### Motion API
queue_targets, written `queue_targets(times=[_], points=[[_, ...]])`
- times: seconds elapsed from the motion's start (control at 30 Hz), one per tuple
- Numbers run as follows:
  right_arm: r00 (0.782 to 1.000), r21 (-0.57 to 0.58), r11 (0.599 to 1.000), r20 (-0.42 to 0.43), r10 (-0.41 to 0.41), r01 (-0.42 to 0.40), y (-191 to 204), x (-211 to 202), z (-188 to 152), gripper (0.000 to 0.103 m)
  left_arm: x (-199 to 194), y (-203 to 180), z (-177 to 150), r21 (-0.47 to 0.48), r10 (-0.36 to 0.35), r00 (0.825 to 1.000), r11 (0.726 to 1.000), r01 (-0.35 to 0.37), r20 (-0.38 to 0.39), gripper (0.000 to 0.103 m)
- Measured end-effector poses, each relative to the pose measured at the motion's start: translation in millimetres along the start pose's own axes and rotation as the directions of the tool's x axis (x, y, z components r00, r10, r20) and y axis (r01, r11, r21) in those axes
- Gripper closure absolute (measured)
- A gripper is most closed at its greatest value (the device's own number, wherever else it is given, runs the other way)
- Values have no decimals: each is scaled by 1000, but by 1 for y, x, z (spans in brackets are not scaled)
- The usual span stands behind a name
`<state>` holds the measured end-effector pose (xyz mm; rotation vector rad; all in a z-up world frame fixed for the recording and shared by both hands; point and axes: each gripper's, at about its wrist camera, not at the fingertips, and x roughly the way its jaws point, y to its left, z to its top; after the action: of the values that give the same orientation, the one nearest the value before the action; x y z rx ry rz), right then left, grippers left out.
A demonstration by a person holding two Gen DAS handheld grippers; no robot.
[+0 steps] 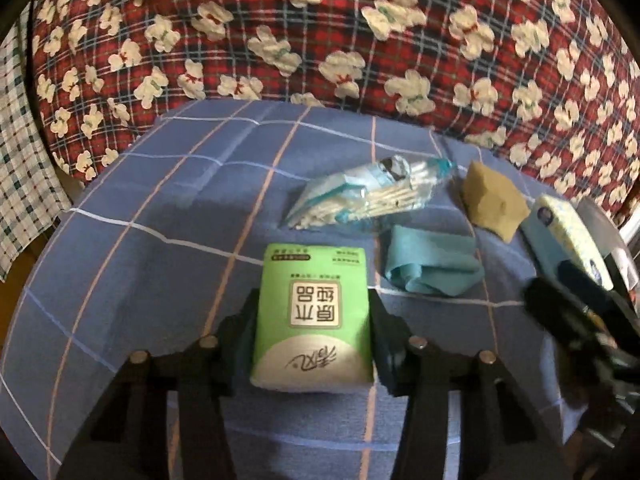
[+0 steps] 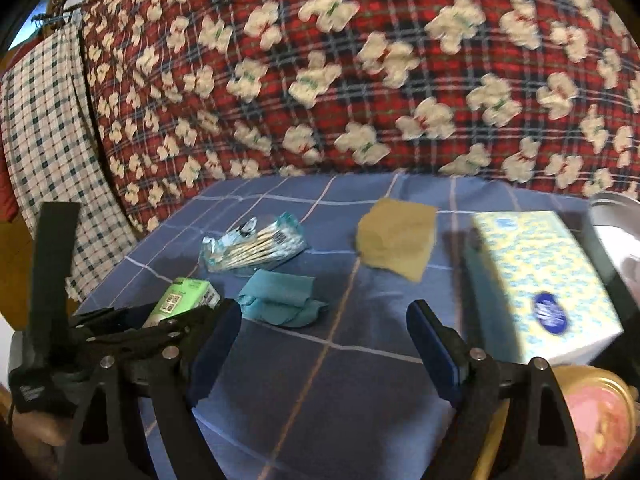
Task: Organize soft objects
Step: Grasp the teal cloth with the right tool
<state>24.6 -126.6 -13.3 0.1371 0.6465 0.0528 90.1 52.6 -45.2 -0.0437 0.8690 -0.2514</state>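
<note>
The left gripper (image 1: 314, 322) is nearest in the left wrist view. Its jaws are closed most of the way, one on each side of the green tissue pack (image 1: 314, 316), and both press on the pack's sides. The pack lies on the blue checked cloth (image 1: 160, 240) that covers the bench.

The right gripper (image 2: 324, 344) has its jaws wide apart. Nothing is between them, only bare blue cloth. In its view the left gripper is at the near left, with the green pack poking out past it.

A little farther, just right of the green pack, lies a crumpled teal cloth (image 1: 432, 266). At the right side of the bench sits a tissue box (image 2: 540, 280) with yellow and blue spots and a dark blue oval mark. Beside it at the right edge there is something shiny, but I cannot tell what it is.

Farther still lie a clear bag of cotton swabs (image 1: 368, 190) and, to its right, a tan sponge (image 1: 494, 198). The two are near each other but do not touch.

At the far end is a big red checked blanket (image 1: 320, 40) with white bears on it. A white and green checked cloth (image 2: 48, 140) hangs at the far left.
</note>
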Motion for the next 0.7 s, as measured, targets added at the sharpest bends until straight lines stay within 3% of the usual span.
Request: queue_targets(times=[0.1,0.2,0.4,0.43,0.57,0.63,0.7], points=[[999,-22,1000,-51,13,-14,9,19,5,16,-11,5,-1,-34,13,998,999,-11,65,54],[996,-41,999,-89,28,-32,19,36,11,16,-22,12,0,-68,73,989,996,-64,129,54],[988,-38,998,-151,34,-40,29,71,23,18,-38,22,4,-92,199,952,979,-182,233,54],[981,-36,998,-191,43,-51,31,80,22,27,-38,23,5,-92,209,948,977,-192,238,54],[965,-72,995,-258,43,-63,40,94,20,44,-37,26,6,-96,210,950,977,-192,232,54],[965,-104,994,-260,19,-47,45,94,19,64,-36,26,6,-97,208,951,977,-191,229,54],[966,-100,993,-258,29,-56,44,92,18,78,-36,26,5,-102,198,953,979,-179,228,54]])
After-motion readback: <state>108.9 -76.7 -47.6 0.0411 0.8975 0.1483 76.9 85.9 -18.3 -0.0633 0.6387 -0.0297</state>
